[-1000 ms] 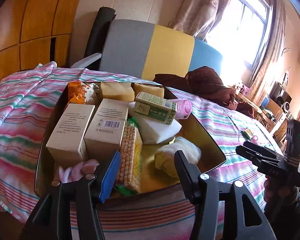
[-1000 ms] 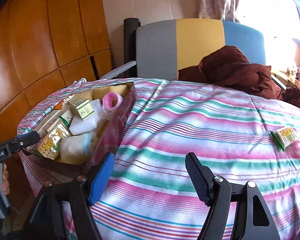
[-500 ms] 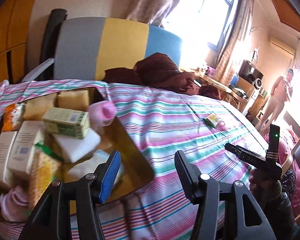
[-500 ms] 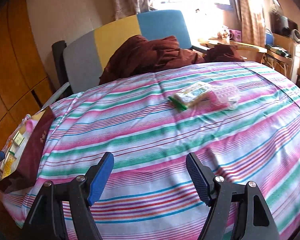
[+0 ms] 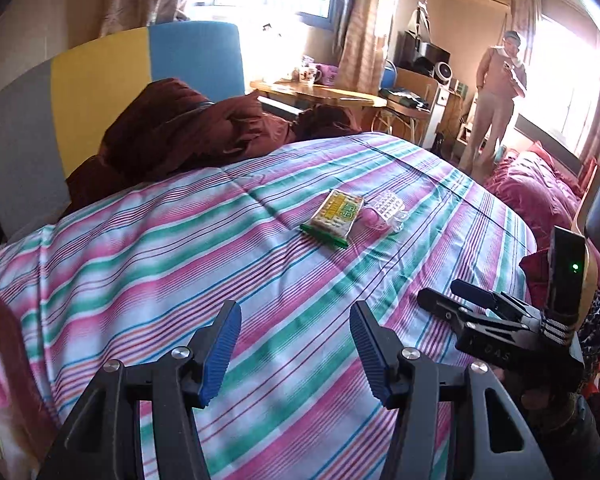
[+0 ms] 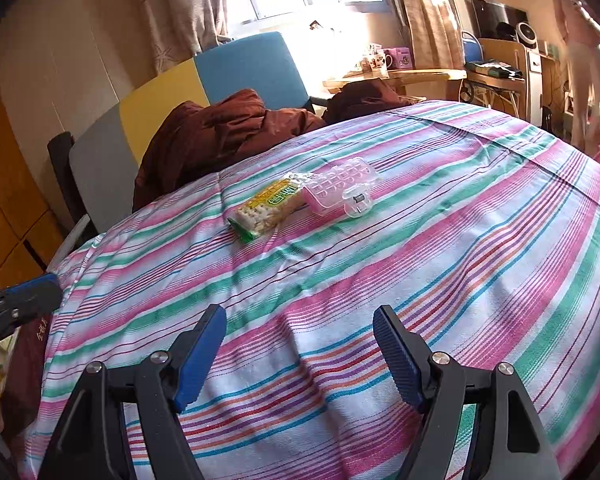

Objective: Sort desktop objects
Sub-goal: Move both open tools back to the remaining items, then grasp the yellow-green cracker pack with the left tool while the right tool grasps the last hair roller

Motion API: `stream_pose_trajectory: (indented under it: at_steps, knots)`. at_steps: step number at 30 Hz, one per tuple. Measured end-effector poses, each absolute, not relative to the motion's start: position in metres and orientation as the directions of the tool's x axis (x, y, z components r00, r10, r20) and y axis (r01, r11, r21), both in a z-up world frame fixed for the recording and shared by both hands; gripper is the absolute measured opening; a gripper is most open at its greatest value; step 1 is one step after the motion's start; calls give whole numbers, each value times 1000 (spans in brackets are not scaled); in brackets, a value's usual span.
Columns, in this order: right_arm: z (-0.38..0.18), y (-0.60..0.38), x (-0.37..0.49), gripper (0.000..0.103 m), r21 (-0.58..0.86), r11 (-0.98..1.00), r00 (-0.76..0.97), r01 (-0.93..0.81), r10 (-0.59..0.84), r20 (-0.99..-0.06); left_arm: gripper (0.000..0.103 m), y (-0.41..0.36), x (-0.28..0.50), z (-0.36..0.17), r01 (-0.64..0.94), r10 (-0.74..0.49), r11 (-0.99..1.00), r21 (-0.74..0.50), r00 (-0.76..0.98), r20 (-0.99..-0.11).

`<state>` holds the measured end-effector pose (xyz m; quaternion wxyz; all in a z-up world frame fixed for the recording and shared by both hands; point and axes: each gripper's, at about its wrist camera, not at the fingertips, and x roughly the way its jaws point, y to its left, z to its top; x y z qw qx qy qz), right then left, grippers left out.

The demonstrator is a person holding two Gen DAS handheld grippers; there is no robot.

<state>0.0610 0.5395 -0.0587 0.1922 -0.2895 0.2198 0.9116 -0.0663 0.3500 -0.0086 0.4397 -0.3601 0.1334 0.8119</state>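
Observation:
A yellow-and-green cracker packet (image 5: 334, 214) (image 6: 266, 208) lies on the striped cloth, touching a clear-and-pink plastic case (image 5: 384, 214) (image 6: 338, 192) on its right. My left gripper (image 5: 296, 346) is open and empty, low over the cloth, well short of both. My right gripper (image 6: 300, 352) is open too, nothing between its fingers; it also shows at the right edge of the left wrist view (image 5: 452, 300). The box of sorted items is only a dark red sliver (image 6: 28, 364) at the lower left.
A brown heap of cloth (image 5: 180, 132) (image 6: 228, 132) lies at the far edge against a grey, yellow and blue chair back (image 5: 100, 76). A person (image 5: 496, 96) stands by the window at the right. A wooden side table with mugs (image 6: 392, 72) is behind.
Both grippers have swung right, away from the filled box, toward the packet and case, which now sit nearer the middle of both views. The jaws have stayed open.

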Motion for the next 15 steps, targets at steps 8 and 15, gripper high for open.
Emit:
stream_pose_trajectory:
  at_steps: [8,15]
  knots:
    - [-66,547,65,79,375,-821,-804,-431,161,-572,58,431,-96,-28,-871,606,-485,-70,-277,-746]
    - [-69,552,67,83,442,-815,-843,-375,101,-529,64,490,-108,-40,-926,606,-377,-8,-240,-758]
